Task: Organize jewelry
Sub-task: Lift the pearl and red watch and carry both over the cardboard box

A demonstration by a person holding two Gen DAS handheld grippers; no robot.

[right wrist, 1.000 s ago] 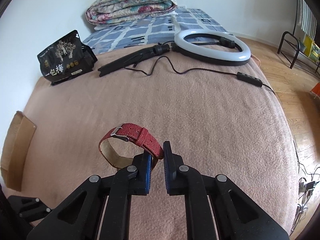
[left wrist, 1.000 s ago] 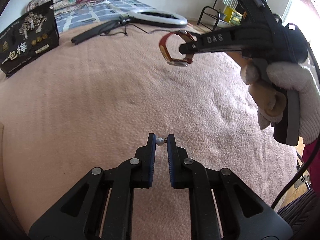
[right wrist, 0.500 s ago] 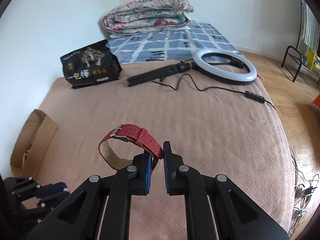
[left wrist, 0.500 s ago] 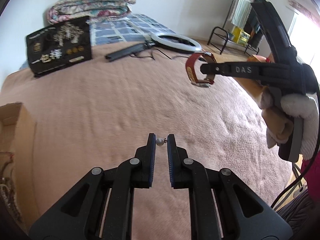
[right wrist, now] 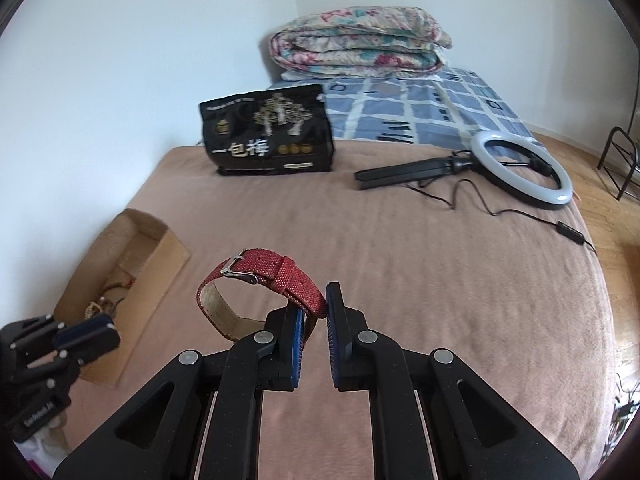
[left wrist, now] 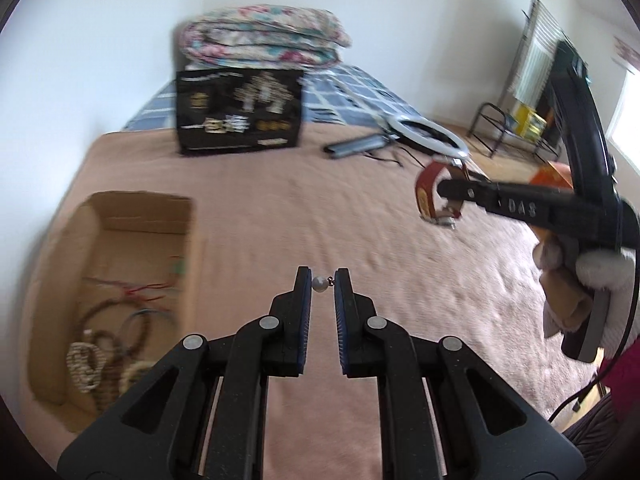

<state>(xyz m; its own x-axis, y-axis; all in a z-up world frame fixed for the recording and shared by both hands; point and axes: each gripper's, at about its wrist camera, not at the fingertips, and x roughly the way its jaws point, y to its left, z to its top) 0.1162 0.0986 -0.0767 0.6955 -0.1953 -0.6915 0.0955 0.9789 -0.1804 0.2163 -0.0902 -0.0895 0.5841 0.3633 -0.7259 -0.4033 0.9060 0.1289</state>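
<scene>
Jaws, left gripper [left wrist: 323, 280]: clenched on a small pearl bead [left wrist: 319, 283] with a tiny metal loop, pinched at the very tips, lower centre of the left wrist frame.

Jaws, right gripper [right wrist: 318, 304]: clenched on the red watch strap [right wrist: 264, 276], which is gripped at one end and loops up and to the left of the tips, silver buckle uppermost. Same strap seen from the left wrist at right of frame, held clear above the bed.

Right hand [left wrist: 592, 280]: gloved in white, wrapped round the gripper handle, right edge of the left wrist frame.

Cardboard box [left wrist: 120, 216]: open-topped, on the pink blanket [left wrist: 300, 208] at left of frame; holds cords, bracelets and woven bands, blurred.

Black printed bag [right wrist: 268, 132]: upright, upper centre of the right wrist frame, at the far edge of the blanket.

Ring light [right wrist: 520, 168]: lying flat at upper right, with folded black stand [right wrist: 400, 170] just beside it and a cable trailing towards the right edge.

Folded floral quilt [right wrist: 360, 44]: top centre, on a blue checked sheet [right wrist: 420, 108].

Black metal rack [left wrist: 504, 128]: on the wooden floor, upper right of the left wrist frame.
</scene>
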